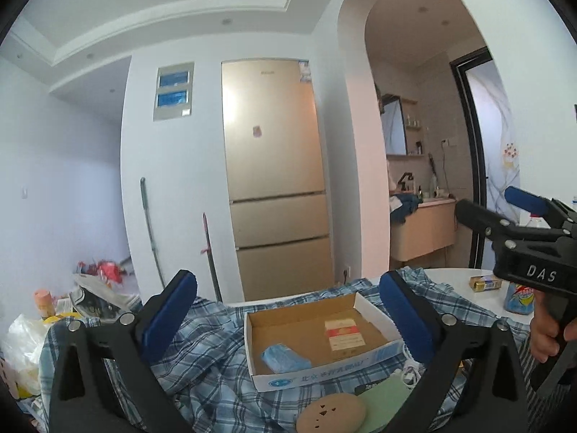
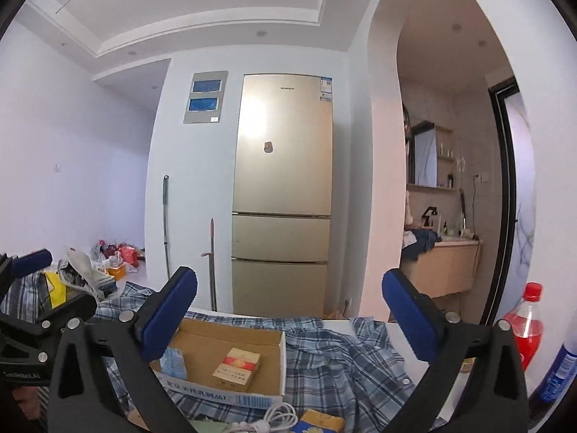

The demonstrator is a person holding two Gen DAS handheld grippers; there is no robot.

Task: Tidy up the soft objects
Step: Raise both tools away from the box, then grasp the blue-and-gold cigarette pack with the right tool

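Air above table open, both views level toward fridge (image 1: pixel 274 180). Plaid shirt (image 1: pixel 216 368) spread over most of table, crumpled, soft underfoot for any pass. Open cardboard box (image 1: pixel 360 306) sits on shirt mid-table; its raised walls block low sweep. Near edge crowded: round tan disc (image 1: pixel 330 413), green pad (image 1: pixel 386 398), white cable (image 2: pixel 279 413). Right edge: red bottle (image 2: pixel 524 328), blue bottle (image 2: pixel 557 375) upright. Bare table (image 1: pixel 458 279) only at far right corner. Right gripper (image 1: pixel 479 204) crosses right side of left view.
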